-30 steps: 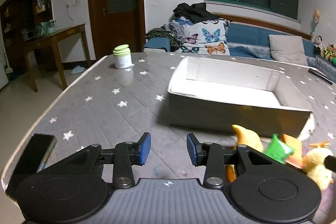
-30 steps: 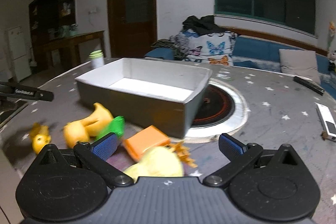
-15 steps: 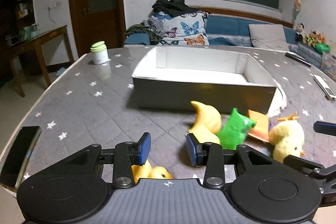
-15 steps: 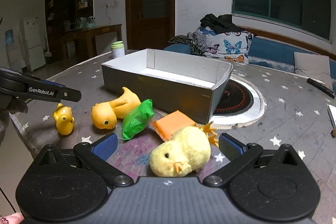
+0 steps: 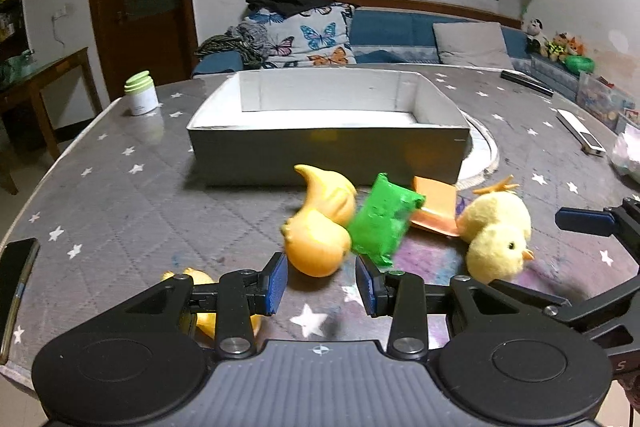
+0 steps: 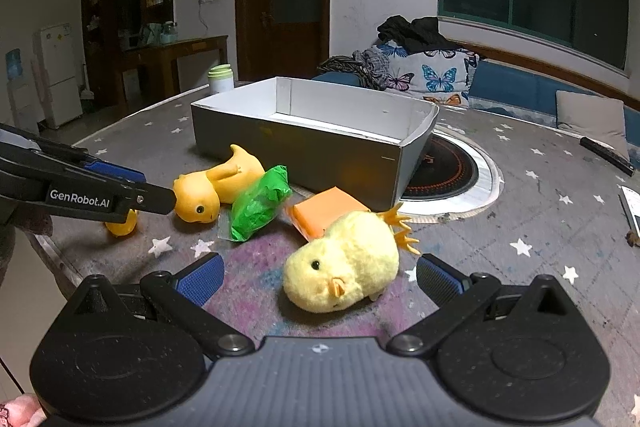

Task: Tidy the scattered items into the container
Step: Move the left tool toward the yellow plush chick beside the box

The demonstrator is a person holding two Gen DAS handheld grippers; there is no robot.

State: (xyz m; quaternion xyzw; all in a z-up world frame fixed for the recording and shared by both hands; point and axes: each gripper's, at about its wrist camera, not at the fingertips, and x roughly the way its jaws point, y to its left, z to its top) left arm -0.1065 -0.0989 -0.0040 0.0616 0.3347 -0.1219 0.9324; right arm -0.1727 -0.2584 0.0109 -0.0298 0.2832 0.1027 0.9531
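A grey open box [image 5: 328, 143] [image 6: 312, 143] stands on the grey star-patterned table. In front of it lie an orange rubber duck [image 5: 320, 223] [image 6: 216, 187], a green crumpled packet [image 5: 382, 223] [image 6: 258, 205], an orange block [image 5: 434, 205] [image 6: 326, 213], a yellow plush chick [image 5: 496, 231] [image 6: 344, 263] and a small yellow duck [image 5: 200, 311] [image 6: 122, 225]. My left gripper [image 5: 322, 285] is open, just short of the orange duck. My right gripper [image 6: 318, 277] is open wide, with the plush chick between its fingertips.
A green-lidded jar [image 5: 141, 94] stands at the table's far left. A phone [image 5: 16, 279] lies at the left edge. A round hotplate [image 6: 448, 167] sits right of the box. A white remote [image 5: 580, 133] and a black remote [image 6: 606, 155] lie at the right.
Both grippers have moved forward toward the toys. The orange duck now lies just ahead of the left jaws, and the plush chick sits between the right fingertips.
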